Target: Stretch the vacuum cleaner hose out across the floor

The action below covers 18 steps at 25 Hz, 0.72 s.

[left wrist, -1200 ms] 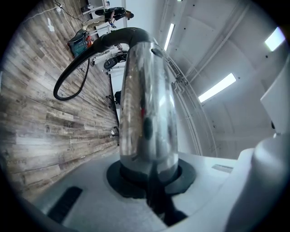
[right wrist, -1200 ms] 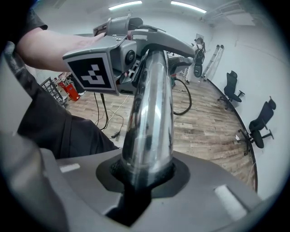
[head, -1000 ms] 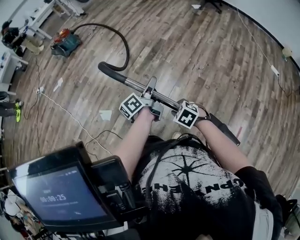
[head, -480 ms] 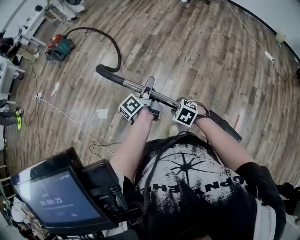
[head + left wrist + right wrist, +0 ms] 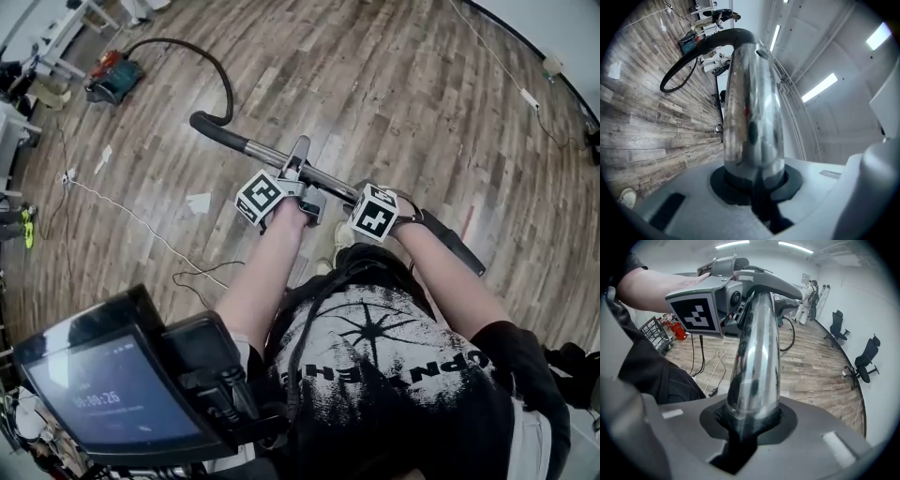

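Observation:
The vacuum cleaner (image 5: 111, 77) stands on the wooden floor at the far upper left. Its black hose (image 5: 221, 82) arcs from it to the black curved handle (image 5: 208, 125) of a chrome wand (image 5: 267, 155). Held off the floor, the wand slants down to the right and ends in a black part (image 5: 456, 247). My left gripper (image 5: 298, 173) is shut on the wand near its middle, with the chrome tube (image 5: 752, 108) running out from between its jaws. My right gripper (image 5: 362, 197) is shut on the wand further down. The tube (image 5: 754, 362) fills the right gripper view, with the left gripper's marker cube (image 5: 696, 312) above.
A white cable (image 5: 122, 211) and a paper scrap (image 5: 199, 202) lie on the floor to the left. Desks (image 5: 19, 122) line the left edge. A corded power strip (image 5: 530, 98) lies at the upper right. Office chairs (image 5: 869, 359) and a standing person (image 5: 808, 298) are near the far wall.
Both grippers have carried the wand away from the vacuum cleaner, which now sits further up and left in the head view. The hose arc looks drawn out longer. Both grips are unchanged.

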{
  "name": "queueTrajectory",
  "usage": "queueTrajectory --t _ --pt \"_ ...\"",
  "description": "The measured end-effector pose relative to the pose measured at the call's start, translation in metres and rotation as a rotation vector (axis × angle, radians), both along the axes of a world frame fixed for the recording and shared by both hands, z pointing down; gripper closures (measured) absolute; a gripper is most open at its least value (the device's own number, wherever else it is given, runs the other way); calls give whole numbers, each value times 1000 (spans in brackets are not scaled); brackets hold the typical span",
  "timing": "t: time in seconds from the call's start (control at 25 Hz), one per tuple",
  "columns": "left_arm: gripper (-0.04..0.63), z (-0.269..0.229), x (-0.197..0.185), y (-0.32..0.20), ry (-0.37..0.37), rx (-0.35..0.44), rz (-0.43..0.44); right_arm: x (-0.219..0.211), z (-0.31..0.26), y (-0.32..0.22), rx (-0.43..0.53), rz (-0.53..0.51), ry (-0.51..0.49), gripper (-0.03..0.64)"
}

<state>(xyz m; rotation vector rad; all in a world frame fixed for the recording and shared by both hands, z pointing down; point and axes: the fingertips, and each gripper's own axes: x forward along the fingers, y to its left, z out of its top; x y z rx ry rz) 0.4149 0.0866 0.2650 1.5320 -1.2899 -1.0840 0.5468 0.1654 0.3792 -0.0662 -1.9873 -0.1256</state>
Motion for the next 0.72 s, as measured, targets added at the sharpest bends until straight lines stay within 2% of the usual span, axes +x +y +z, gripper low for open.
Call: queueTrajectory --t 0.52,0.72 --pt "548 6 38 37 38 0 11 39 -2 37 17 16 31 529" --pt "548 6 77 34 25 -8 16 78 -2 35 9 23 20 529"
